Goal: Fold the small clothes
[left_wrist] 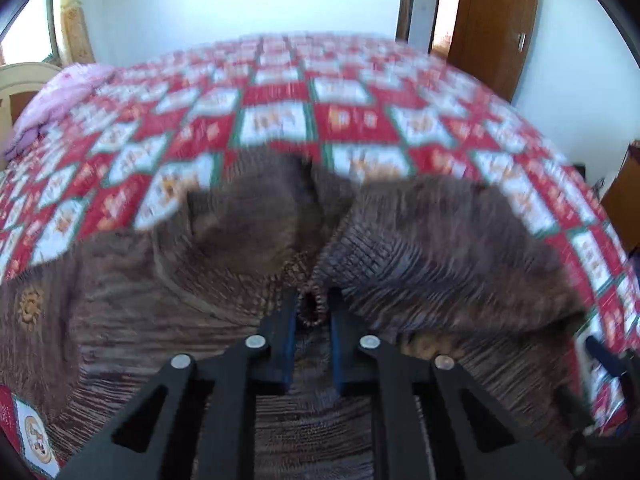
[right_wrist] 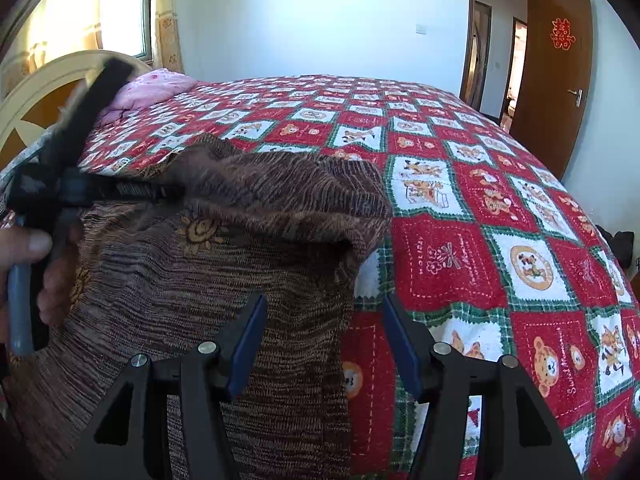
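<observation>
A brown knitted garment (left_wrist: 420, 236) with small orange flower motifs lies on the bed, partly lifted and bunched. My left gripper (left_wrist: 314, 300) is shut on a pinched edge of it, with the fabric rising in a fold beyond the fingertips. In the right wrist view the same brown garment (right_wrist: 248, 240) covers the left half, its right edge folded over. My right gripper (right_wrist: 324, 304) is open just above the garment's right edge, holding nothing. The left gripper (right_wrist: 168, 191) shows there at the far left, held by a hand (right_wrist: 36, 248), its tip in the fabric.
The bed has a red, white and green checked cover (right_wrist: 500, 216) with cartoon patches. A pink quilt (right_wrist: 148, 88) lies by the cream headboard (right_wrist: 44, 88) at the far left. A wooden door (right_wrist: 556, 80) stands open at the right.
</observation>
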